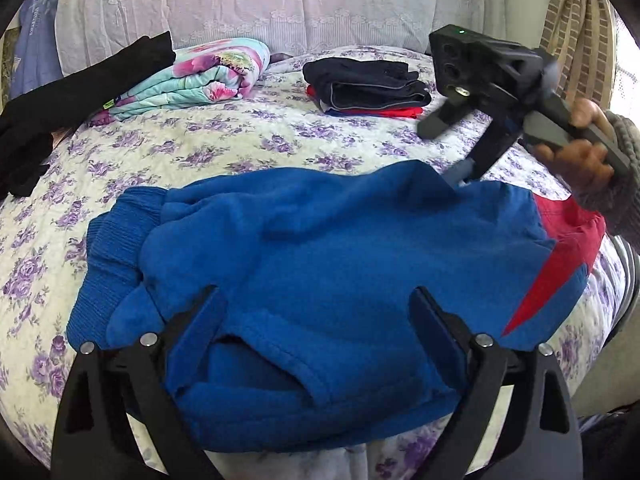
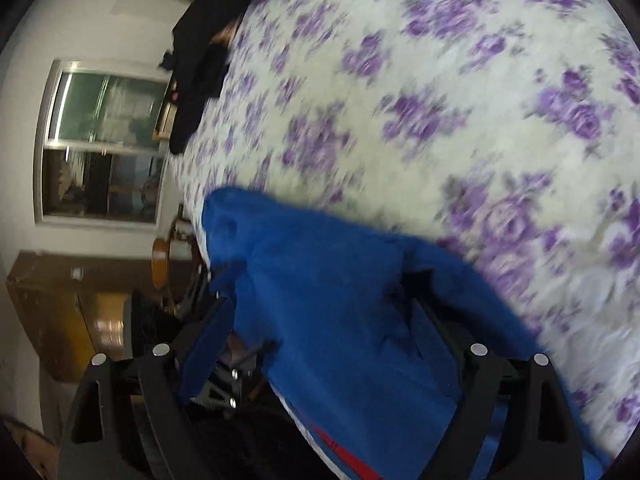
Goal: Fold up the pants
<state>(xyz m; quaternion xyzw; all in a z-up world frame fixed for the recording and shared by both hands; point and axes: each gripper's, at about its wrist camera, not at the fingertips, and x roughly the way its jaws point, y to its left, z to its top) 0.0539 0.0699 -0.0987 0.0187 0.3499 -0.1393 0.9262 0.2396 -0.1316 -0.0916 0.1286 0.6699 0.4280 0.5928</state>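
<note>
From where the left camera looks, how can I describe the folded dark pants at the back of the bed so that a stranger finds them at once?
Start from the bed with the white quilt printed with purple flowers. Near its far edge, right of the rolled pink and turquoise floral blanket, lies a small stack of clothes. The folded dark navy pants are its top layer, resting on a red garment; the pants being folded in front are bright blue.

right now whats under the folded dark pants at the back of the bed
Folded red clothing with a blue edge peeks out beneath the folded dark pants, on the purple floral bedspread. How many pieces lie there is hidden.
</note>
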